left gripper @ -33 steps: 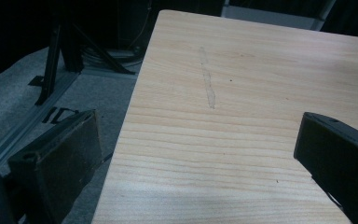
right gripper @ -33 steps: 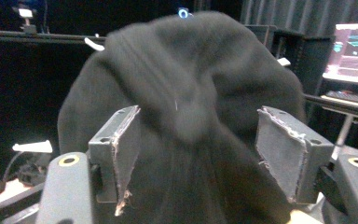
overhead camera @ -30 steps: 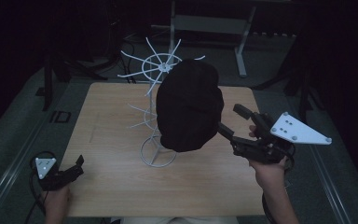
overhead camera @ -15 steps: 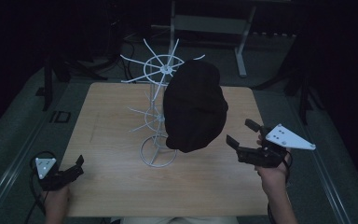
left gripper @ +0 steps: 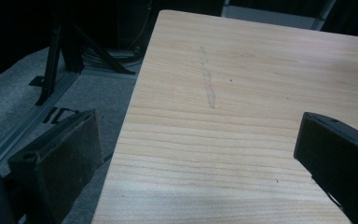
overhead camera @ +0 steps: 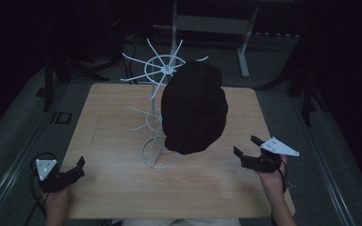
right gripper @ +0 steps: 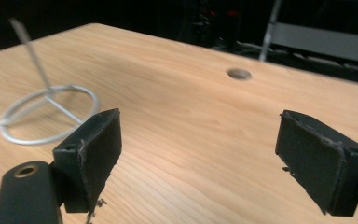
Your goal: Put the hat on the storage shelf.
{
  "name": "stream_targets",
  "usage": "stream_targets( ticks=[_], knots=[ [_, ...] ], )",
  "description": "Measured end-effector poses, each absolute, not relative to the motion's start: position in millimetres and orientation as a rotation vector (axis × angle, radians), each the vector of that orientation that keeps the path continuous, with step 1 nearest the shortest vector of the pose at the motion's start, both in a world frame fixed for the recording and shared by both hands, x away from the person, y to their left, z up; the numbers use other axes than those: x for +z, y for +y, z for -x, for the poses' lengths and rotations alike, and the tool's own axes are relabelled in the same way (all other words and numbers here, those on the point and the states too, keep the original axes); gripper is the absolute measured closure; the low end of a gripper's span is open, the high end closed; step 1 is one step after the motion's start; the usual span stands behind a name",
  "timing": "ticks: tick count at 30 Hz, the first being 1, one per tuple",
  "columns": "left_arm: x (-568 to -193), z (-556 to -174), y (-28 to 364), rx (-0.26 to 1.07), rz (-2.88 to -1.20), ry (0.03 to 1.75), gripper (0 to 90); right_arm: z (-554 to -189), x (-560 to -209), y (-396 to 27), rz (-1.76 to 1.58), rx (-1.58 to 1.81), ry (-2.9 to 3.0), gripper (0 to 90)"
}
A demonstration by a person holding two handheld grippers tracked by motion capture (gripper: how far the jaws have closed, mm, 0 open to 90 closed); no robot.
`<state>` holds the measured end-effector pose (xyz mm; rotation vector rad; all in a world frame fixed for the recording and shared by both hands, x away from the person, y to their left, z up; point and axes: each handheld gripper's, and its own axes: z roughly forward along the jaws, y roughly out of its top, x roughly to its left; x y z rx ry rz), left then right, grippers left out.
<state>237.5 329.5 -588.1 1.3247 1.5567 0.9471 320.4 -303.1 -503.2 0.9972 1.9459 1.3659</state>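
Black hat hung on white wire stand near desk centre, seen from high view. Left tongs at near-left corner, jaws apart, empty; from their own view, straddling left edge over a faint scratch. Right tongs near right edge, spread wide, empty; their view catching stand's ring base and a round hole in desk.

No brand, label or number can be read anywhere. The one sign-like thing is a dark mark on the grey floor at 9 o'clock from the tabletop, shaped like "ID"; its meaning cannot be told.
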Motion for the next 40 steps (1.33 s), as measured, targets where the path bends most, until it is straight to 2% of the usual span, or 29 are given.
stream_targets(
  ticks=[9,18,30,40],
  knots=[
    [-588.1,-237.4,329.5,0.948,-1.328,1.554,1.4,-327.8,-536.7,-332.8,-1.120,1.243,1.918,14.2],
    [-588.1,-237.5,329.4,0.948,-1.327,1.555,1.4,-319.9,-557.4,-356.2,-1.227,1.121,1.860,14.2],
    [-588.1,-237.5,329.5,0.948,-1.326,1.556,1.4,-301.0,-570.5,-382.9,-1.340,0.990,1.729,14.2],
    [-588.1,-237.6,329.6,0.946,-1.323,1.558,1.4,-299.7,-571.6,-392.2,-1.388,0.991,1.660,14.8]
  ],
)
